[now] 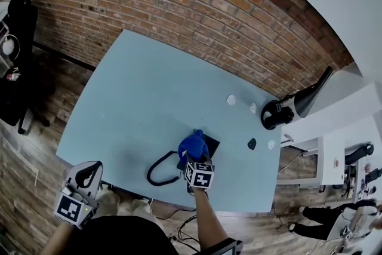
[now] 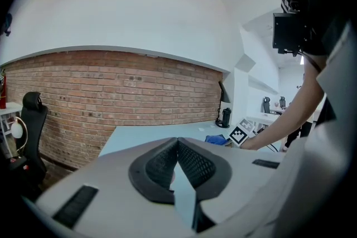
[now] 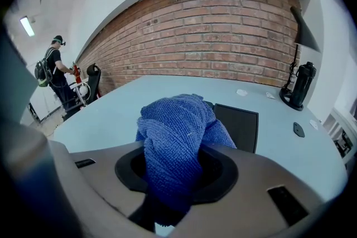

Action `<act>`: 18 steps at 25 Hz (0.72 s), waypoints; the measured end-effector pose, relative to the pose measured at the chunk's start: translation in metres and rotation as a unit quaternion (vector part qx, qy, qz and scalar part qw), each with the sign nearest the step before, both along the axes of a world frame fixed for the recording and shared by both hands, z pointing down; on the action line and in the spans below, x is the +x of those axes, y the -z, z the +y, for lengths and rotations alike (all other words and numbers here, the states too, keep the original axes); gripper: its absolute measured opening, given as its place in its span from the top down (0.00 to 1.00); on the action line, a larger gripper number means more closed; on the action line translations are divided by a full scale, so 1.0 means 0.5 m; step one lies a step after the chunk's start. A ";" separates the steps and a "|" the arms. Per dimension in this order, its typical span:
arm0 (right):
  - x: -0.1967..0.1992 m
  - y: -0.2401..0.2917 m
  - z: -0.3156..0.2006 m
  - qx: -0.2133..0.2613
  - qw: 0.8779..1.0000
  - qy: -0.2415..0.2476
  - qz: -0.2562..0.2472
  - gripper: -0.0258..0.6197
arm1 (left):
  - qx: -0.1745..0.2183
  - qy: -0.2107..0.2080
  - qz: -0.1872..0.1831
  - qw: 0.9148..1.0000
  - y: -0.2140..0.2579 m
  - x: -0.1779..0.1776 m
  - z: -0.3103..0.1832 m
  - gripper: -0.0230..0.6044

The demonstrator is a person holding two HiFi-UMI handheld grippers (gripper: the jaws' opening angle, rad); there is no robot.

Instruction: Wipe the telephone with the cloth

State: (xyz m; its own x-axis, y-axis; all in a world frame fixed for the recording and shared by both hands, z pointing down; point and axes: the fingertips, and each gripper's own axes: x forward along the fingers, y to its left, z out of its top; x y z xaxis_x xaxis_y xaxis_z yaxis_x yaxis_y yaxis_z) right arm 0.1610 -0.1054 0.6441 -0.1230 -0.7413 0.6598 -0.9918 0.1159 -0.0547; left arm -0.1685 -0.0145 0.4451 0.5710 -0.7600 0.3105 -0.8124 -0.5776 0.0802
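Left gripper point(image 1: 89, 171), jaws together on nothing, hangs off the table point(image 1: 143, 86) at 7 o'clock. Right gripper point(image 3: 175, 178) is clamped on the blue cloth point(image 3: 177, 131), bunched over the black telephone point(image 3: 239, 126) near the table's 6 o'clock edge; the cord point(image 1: 156, 171) loops toward 8 o'clock.

Telephone point(image 1: 213, 144) largely beneath cloth point(image 1: 192, 144)
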 end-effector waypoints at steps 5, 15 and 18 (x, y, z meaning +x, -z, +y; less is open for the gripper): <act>-0.009 -0.012 0.021 -0.003 1.000 -0.002 -0.003 0.73 | 0.002 -0.001 -0.002 1.000 0.002 0.002 -0.009 0.97; -0.041 -0.043 0.083 -0.011 1.000 0.002 -0.005 0.74 | -0.006 -0.013 -0.003 1.000 -0.008 0.016 -0.004 0.97; -0.052 -0.055 0.100 -0.016 1.000 0.005 -0.004 0.74 | -0.007 -0.015 -0.004 1.000 -0.012 0.015 -0.004 0.97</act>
